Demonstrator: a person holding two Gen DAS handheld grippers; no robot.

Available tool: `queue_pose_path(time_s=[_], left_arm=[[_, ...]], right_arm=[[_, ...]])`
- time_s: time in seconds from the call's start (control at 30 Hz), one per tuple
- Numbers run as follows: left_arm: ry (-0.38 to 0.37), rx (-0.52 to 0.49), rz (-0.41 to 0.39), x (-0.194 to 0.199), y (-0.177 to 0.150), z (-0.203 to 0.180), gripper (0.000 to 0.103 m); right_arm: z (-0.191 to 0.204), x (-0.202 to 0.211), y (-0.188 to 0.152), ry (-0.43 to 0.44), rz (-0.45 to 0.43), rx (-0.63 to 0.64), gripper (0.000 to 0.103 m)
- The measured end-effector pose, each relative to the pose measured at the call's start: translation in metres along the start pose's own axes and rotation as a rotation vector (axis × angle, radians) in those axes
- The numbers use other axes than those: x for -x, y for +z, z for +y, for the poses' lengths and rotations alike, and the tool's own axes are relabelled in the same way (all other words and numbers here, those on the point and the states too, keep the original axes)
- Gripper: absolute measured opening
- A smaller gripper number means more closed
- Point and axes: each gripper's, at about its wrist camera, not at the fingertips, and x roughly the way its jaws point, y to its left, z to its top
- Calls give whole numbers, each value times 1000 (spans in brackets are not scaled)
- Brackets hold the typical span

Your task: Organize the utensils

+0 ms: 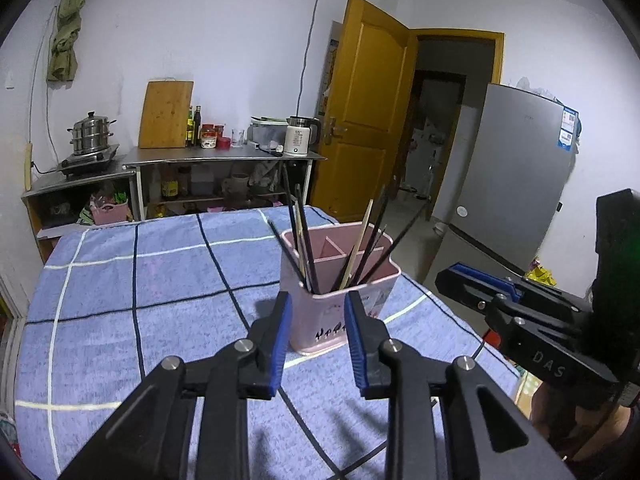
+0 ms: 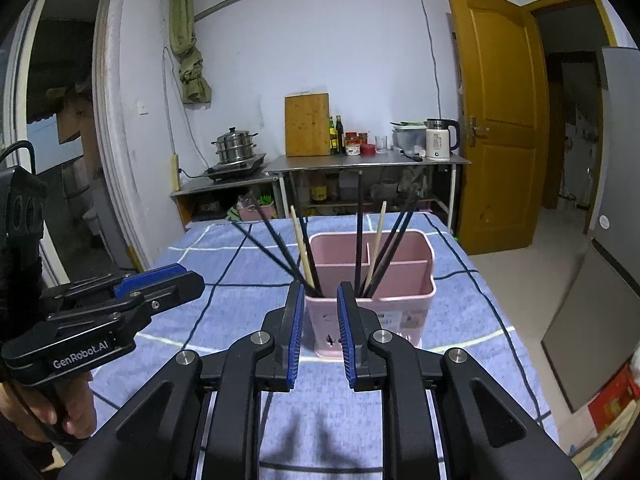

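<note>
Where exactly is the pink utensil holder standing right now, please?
In both wrist views the pink utensil holder stands upright on the blue checked tablecloth, toward the table's right edge, just beyond both open tongs, with chopsticks leaning inside it.

The utensil holder (image 2: 404,280) is smooth pink plastic with a soft sheen. The chopsticks (image 2: 358,232) are mostly dark and matt; two are pale bare wood. The tablecloth (image 1: 160,280) is matt woven blue cloth with a fine nap. Both gripper bodies are matt black plastic with bright metal pins and ribbed blue pads (image 2: 296,332). The steamer pot (image 2: 234,146) is polished metal. The cutting board (image 2: 307,125) is unvarnished wood.
</note>
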Motion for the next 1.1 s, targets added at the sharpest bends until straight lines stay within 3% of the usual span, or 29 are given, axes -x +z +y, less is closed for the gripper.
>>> queue_pose_path(time_s=[0.43, 0.7, 1.1], left_arm=[[26, -18, -16, 1, -45, -4, 29], [51, -40, -33, 2, -52, -8, 30], [51, -50, -52, 4, -54, -13, 43]], right_arm=[[-8, 9, -47, -29, -2, -1, 18], [-7, 10, -55, -37, -3, 0, 18], [-3, 8, -56, -37, 3, 9, 18]])
